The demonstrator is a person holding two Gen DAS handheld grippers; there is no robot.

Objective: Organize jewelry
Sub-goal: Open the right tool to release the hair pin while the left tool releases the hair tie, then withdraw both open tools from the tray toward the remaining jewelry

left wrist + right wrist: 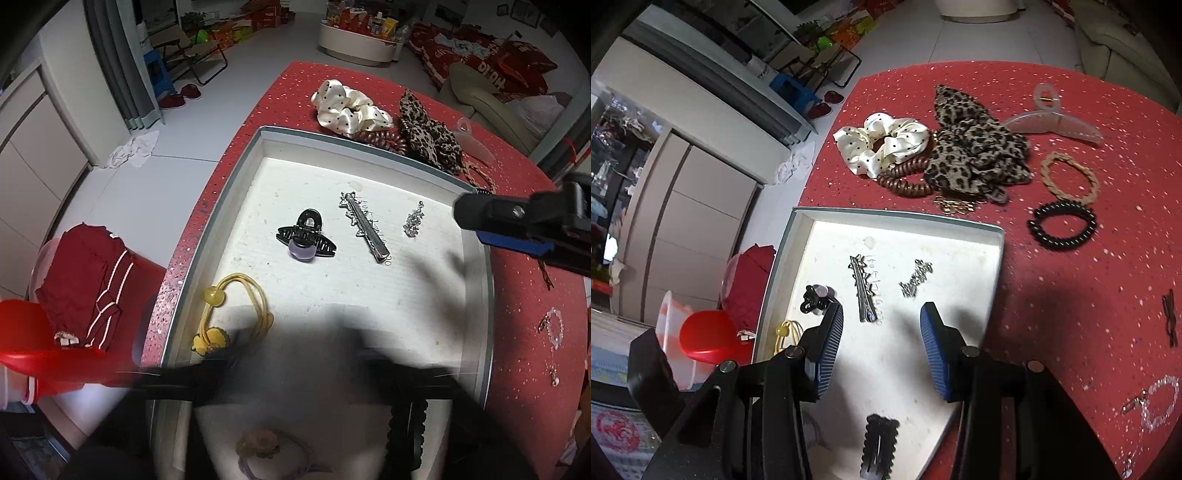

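White tray (809, 236) on red cloth (1071, 295) holding silver clip (863, 291), claw clip (306, 236), yellow tie (236, 314), right gripper (882, 347) spread and empty above it, left gripper (295, 384) blurred, wide apart, tray's near end hidden

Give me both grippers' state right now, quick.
Left gripper: blurred in its own view, fingers appear wide open, nothing seen held.
Right gripper: fingers apart, nothing between them, above the white tray.
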